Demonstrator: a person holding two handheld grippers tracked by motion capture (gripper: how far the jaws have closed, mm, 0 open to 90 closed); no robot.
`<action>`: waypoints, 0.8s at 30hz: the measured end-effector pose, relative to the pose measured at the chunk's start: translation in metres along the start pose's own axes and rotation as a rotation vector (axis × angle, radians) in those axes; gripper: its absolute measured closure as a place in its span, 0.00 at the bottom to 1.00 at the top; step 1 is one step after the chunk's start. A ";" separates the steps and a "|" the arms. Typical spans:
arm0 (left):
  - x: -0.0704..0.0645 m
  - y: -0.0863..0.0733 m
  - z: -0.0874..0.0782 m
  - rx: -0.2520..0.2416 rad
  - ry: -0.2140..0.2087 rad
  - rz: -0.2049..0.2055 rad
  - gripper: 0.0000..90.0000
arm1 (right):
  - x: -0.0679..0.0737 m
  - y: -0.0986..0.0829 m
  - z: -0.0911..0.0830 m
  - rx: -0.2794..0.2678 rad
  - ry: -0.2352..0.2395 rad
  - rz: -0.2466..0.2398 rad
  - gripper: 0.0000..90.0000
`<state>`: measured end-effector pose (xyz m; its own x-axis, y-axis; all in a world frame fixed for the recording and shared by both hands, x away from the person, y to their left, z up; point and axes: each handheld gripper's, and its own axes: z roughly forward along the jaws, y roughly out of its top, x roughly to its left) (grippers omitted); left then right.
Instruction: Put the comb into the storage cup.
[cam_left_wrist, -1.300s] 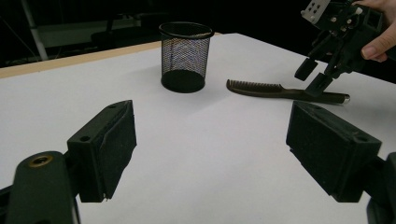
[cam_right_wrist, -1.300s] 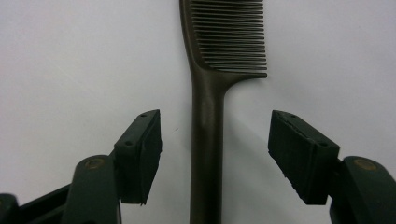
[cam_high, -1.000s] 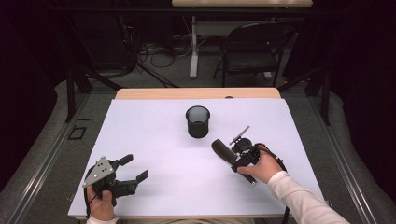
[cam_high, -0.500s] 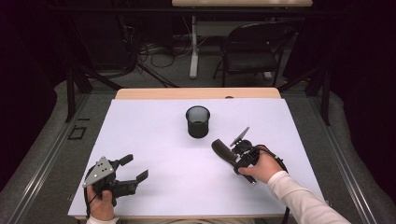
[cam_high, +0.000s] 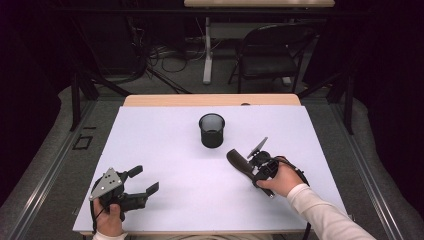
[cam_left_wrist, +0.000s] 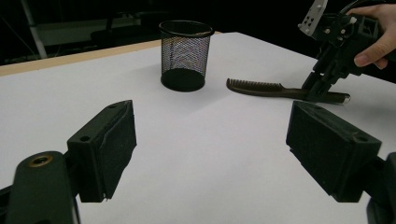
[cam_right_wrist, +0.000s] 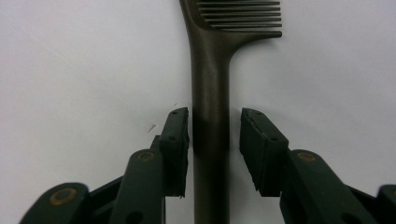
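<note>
White tabletop (cam_high: 165, 150); right gripper (cam_right_wrist: 214, 140) straddles comb (cam_right_wrist: 210, 116) handle, jaws not fully clamped; off-centre closure could skid it. Left gripper (cam_left_wrist: 210, 154) spread, idle; mesh cup (cam_high: 212, 130) beyond.

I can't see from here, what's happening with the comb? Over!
Right gripper straddling comb handle, not clamped. Left gripper open, idle. Comb flat beside cup. Nothing blocking.

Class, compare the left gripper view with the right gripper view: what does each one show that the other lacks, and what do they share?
Left gripper view alone: the mesh cup standing upright, the left gripper with jaws wide apart, and a hand holding the right gripper over the comb's handle.

Right gripper view alone: the two jaws flanking the handle, one touching, the other with a small gap.

Both: the dark comb lying on the white table.
</note>
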<state>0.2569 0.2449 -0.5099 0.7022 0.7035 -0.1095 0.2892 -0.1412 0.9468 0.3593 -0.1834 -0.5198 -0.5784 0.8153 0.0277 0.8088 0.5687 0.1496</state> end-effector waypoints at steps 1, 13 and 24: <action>0.000 0.000 0.000 -0.001 0.000 -0.001 0.18 | 0.000 0.000 0.000 -0.002 0.002 0.001 0.71; 0.000 0.000 0.000 -0.002 -0.003 -0.001 0.18 | 0.001 -0.001 0.003 -0.004 0.000 0.012 0.76; 0.000 0.000 0.001 0.001 -0.001 -0.002 0.18 | 0.001 0.000 0.003 0.012 0.012 0.024 0.80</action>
<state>0.2572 0.2447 -0.5105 0.7019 0.7034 -0.1121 0.2918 -0.1404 0.9461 0.3594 -0.1825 -0.5229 -0.5596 0.8276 0.0435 0.8239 0.5499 0.1370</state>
